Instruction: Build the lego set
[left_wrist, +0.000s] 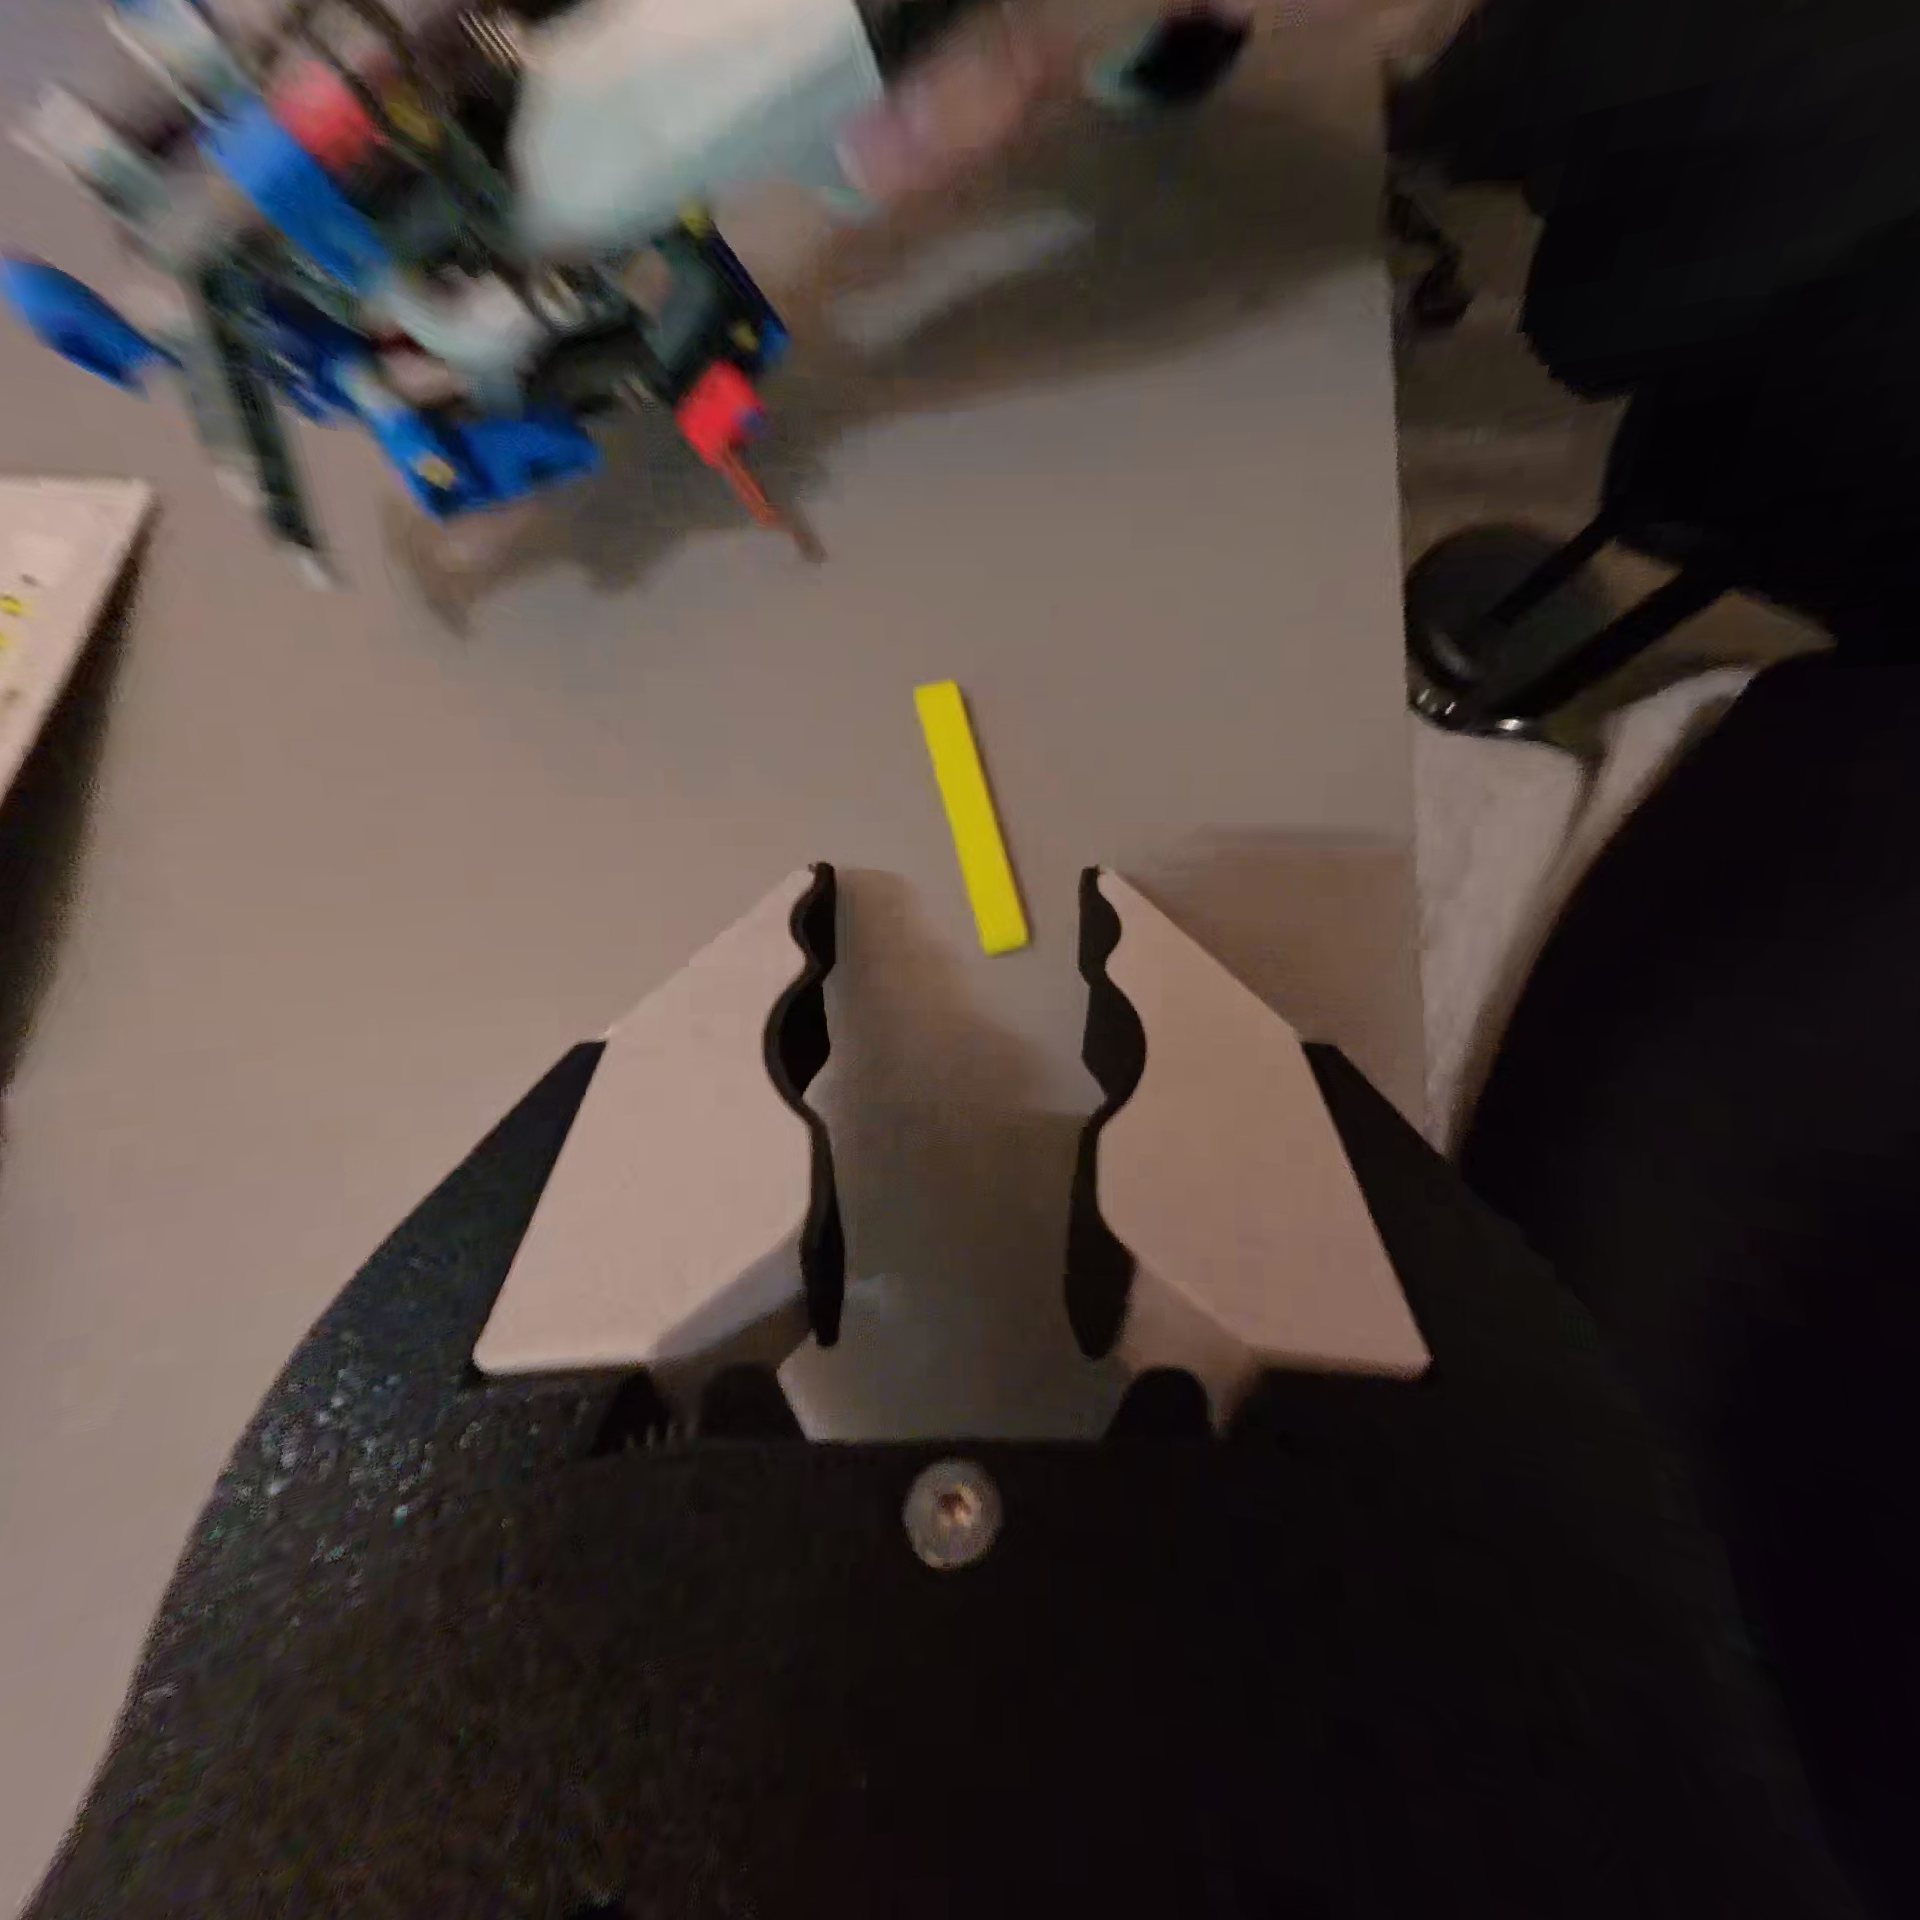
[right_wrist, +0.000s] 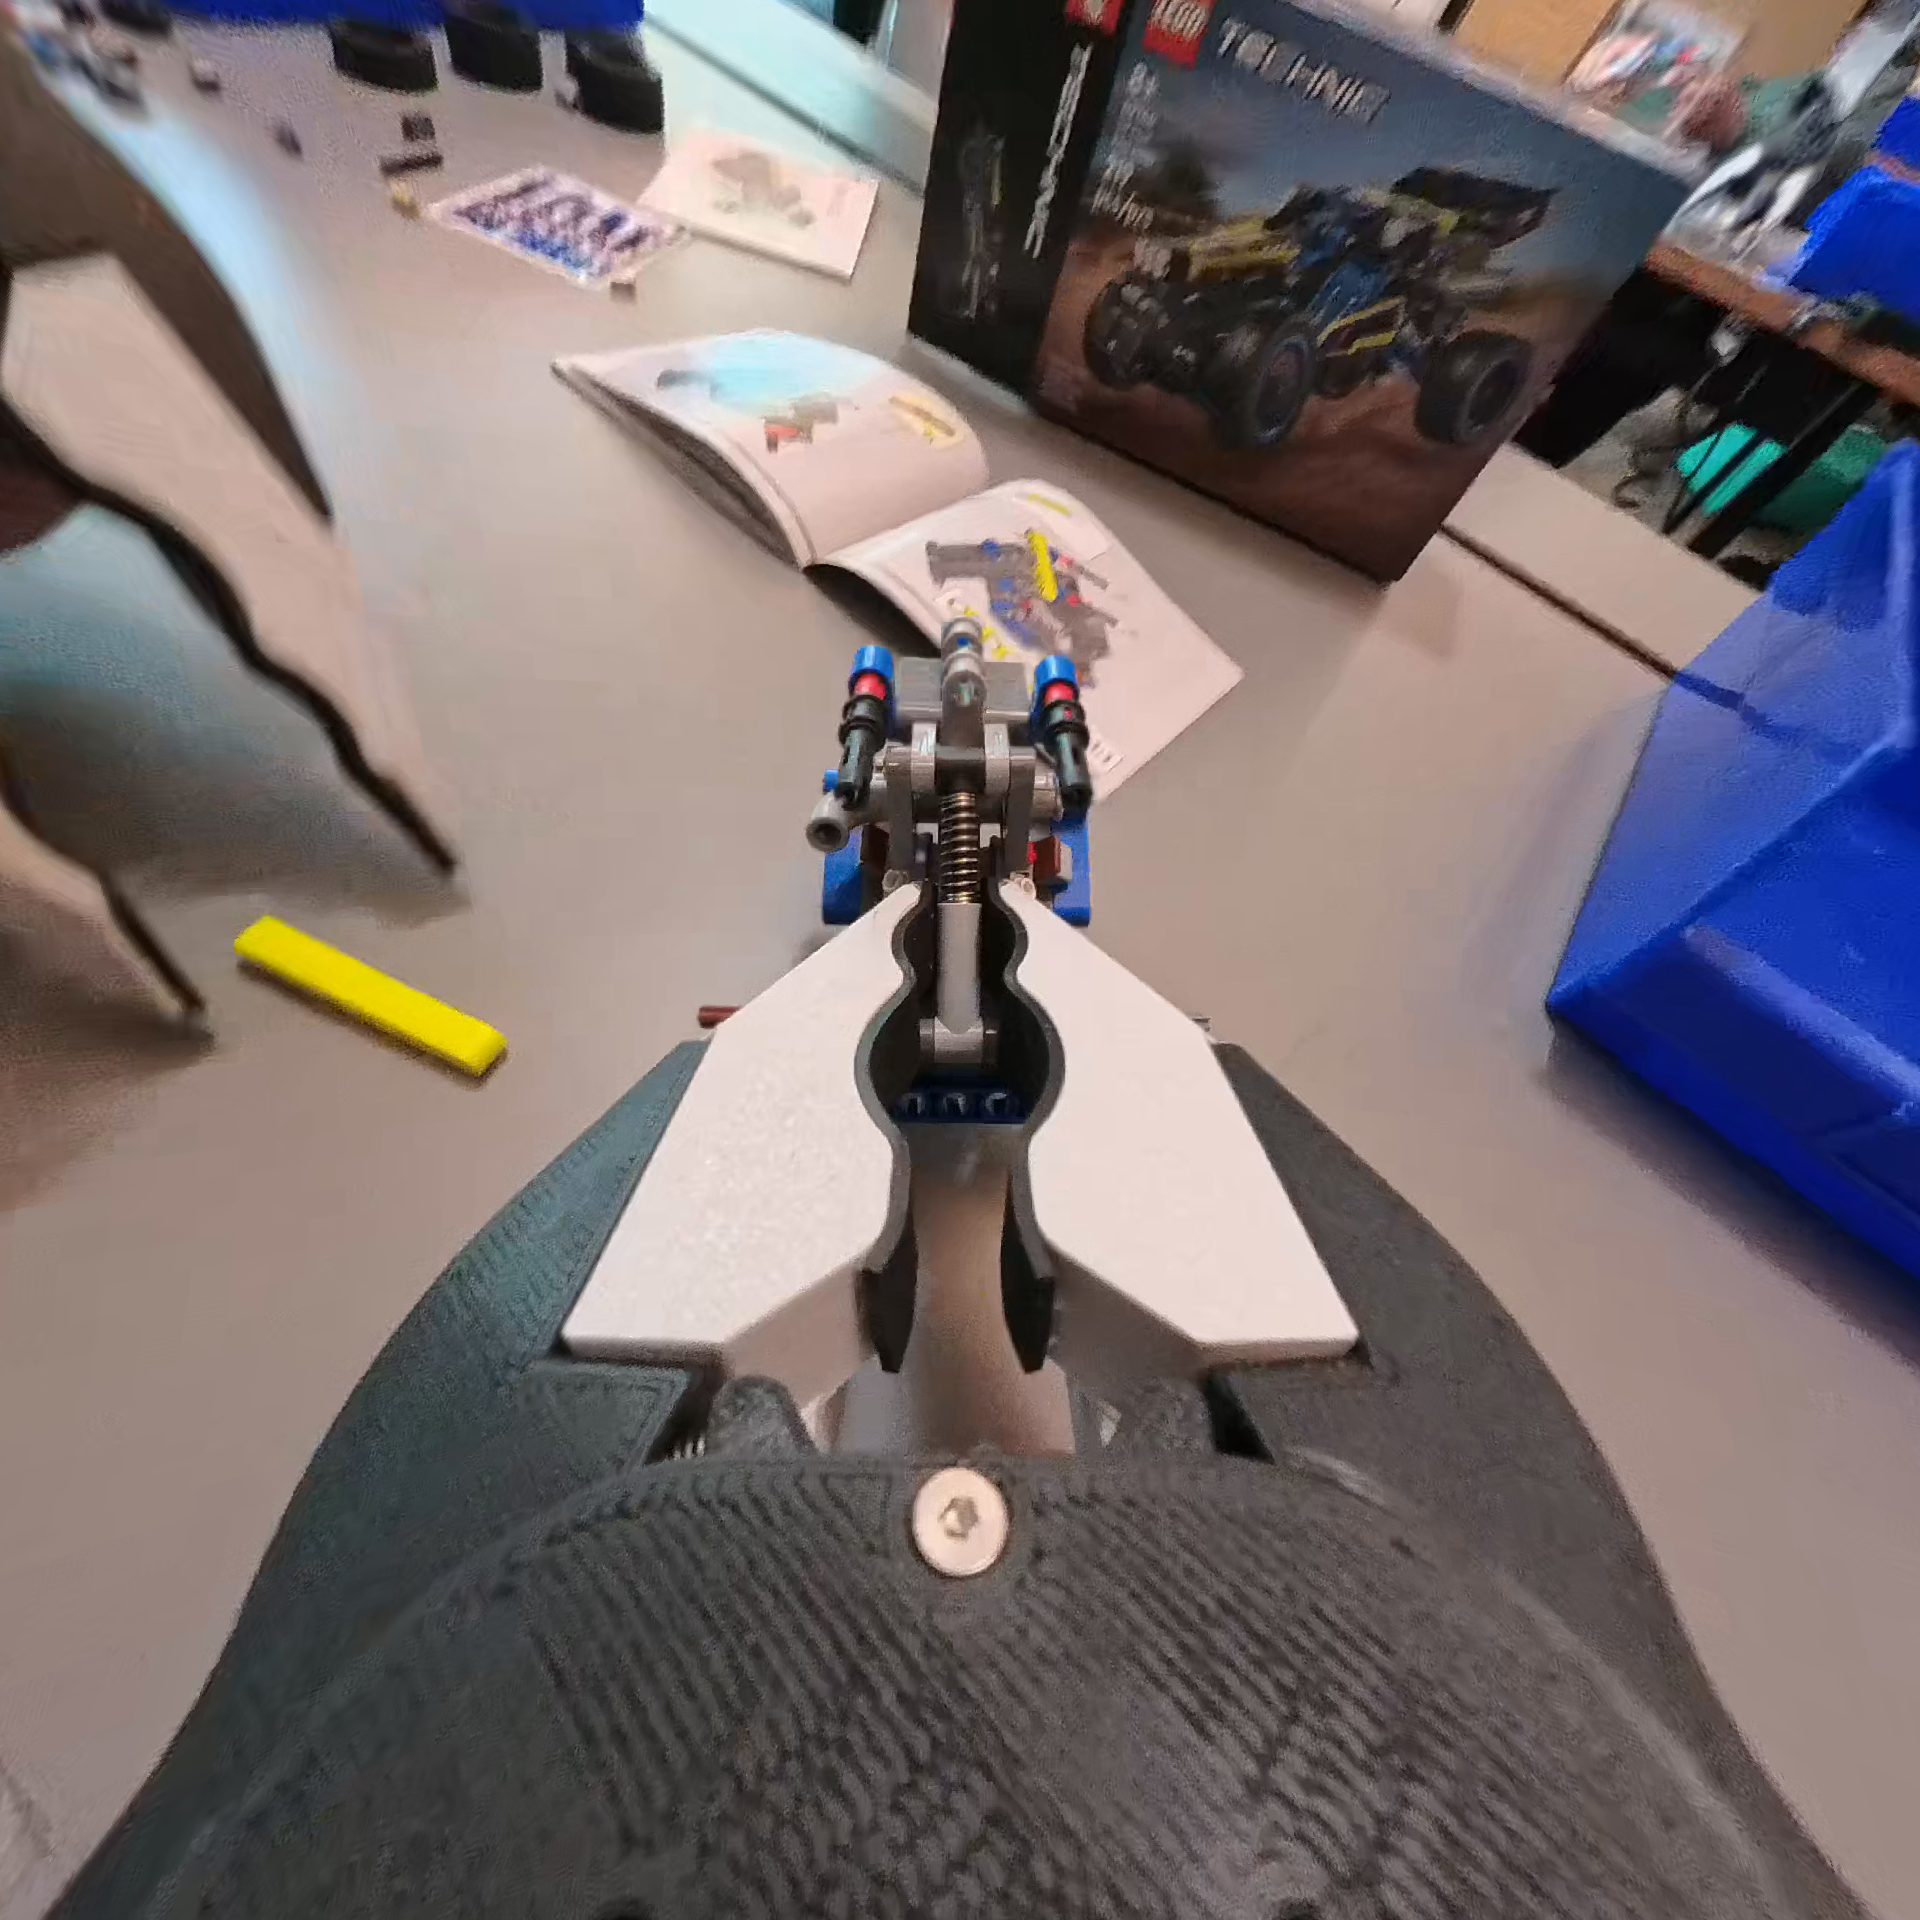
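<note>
Left gripper (left_wrist: 956, 883) gapes empty over a yellow strip (left_wrist: 971, 816); right gripper (right_wrist: 958, 914) clamps a brick-built model (right_wrist: 956, 769) beside a printed box (right_wrist: 1278, 281).

Grippers: two, left gripper (left_wrist: 956, 883) and right gripper (right_wrist: 961, 904). Yellow flat bar (right_wrist: 369, 994): one. Brick-built assembly (right_wrist: 956, 769): one. Open instruction booklet (right_wrist: 831, 457): one. Picture box (right_wrist: 1299, 281): one. Blue bin (right_wrist: 1766, 883): one. Black tyres (right_wrist: 499, 52): three. Loose sheets (right_wrist: 665, 213): two.
</note>
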